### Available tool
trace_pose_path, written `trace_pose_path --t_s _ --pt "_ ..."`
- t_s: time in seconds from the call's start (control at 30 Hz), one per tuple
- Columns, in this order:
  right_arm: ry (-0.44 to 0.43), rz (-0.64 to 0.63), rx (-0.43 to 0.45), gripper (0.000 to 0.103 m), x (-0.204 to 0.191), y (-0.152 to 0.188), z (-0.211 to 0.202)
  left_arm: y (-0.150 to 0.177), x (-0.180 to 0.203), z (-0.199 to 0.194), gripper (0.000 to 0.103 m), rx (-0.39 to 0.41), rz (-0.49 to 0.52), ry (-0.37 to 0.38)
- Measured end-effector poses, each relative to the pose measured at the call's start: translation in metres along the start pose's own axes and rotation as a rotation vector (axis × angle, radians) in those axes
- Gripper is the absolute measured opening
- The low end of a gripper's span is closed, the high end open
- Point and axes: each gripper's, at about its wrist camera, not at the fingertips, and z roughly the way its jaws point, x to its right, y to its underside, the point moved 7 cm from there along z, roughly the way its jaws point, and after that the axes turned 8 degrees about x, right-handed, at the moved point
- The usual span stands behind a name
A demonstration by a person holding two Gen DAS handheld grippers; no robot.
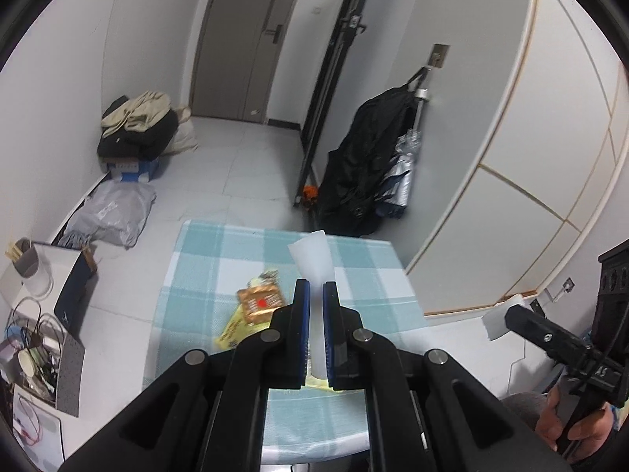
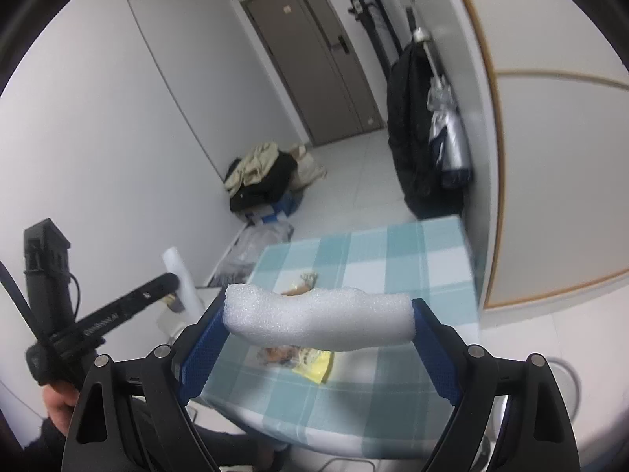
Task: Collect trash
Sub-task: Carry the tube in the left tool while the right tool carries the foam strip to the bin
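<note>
We hold a gripper in each hand above a small table (image 1: 204,244) with a blue and white checked cloth.

Our left gripper (image 1: 317,287) has its two blue fingers (image 1: 302,303) pressed close together on a thin white sheet (image 1: 312,255). The sheet sits right in the narrow gap between the fingers. It runs down between them and also sticks up past the tips, up in the air over the far part of the table. In the right wrist view we see this same gripper (image 2: 173,279) from the side with the white sheet (image 2: 179,271) poking up from it.

Our right gripper (image 2: 318,306) has its fingers spread wide, and a long piece of white foam (image 2: 318,320) lies across between the two blue pads (image 2: 208,338). One end of the foam touches the left pad and the other end touches the right pad, so the foam is held off the table. In the left wrist view the right gripper (image 1: 511,316) is off to the side with the white foam (image 1: 497,320) at its tip.

Down on the cloth, under both grippers, lie a brown snack wrapper (image 1: 261,303) and a yellow wrapper (image 1: 236,330). They touch each other. No gripper is touching them.
</note>
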Motion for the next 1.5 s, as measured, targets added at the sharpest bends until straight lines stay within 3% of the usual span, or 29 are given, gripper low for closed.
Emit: trace_pose_path --t_s 0.23,0.4,0.7,0.87,1.1,1.33,1.5 --pt "0.030 0.037 0.070 0.090 0.026 -0.025 -0.047 -0.008 0.051 -0.004 0.003 0.015 0.052 0.080" --pt "0.108 0.050 0.070 0.090 0.060 -0.028 -0.073 -0.007 0.091 -0.002 0.003 0.021 0.121 0.132" --pt "0.239 0.200 0.112 0.090 0.156 -0.025 -0.124 0.011 0.172 0.025 0.003 -0.042 0.186 0.269" --pt "0.321 0.329 0.083 0.090 0.223 -0.003 -0.143 0.029 0.216 0.042 0.003 -0.083 0.250 0.328" --pt "0.391 0.423 0.027 0.090 0.283 0.033 -0.148 0.065 0.263 0.077 0.003 -0.189 0.297 0.406" --pt "0.394 0.536 -0.062 0.090 0.330 0.085 -0.120 0.108 0.292 0.114 0.003 -0.333 0.324 0.465" --pt "0.386 0.589 -0.115 0.090 0.354 0.121 -0.090 0.130 0.303 0.127 0.003 -0.387 0.353 0.493"
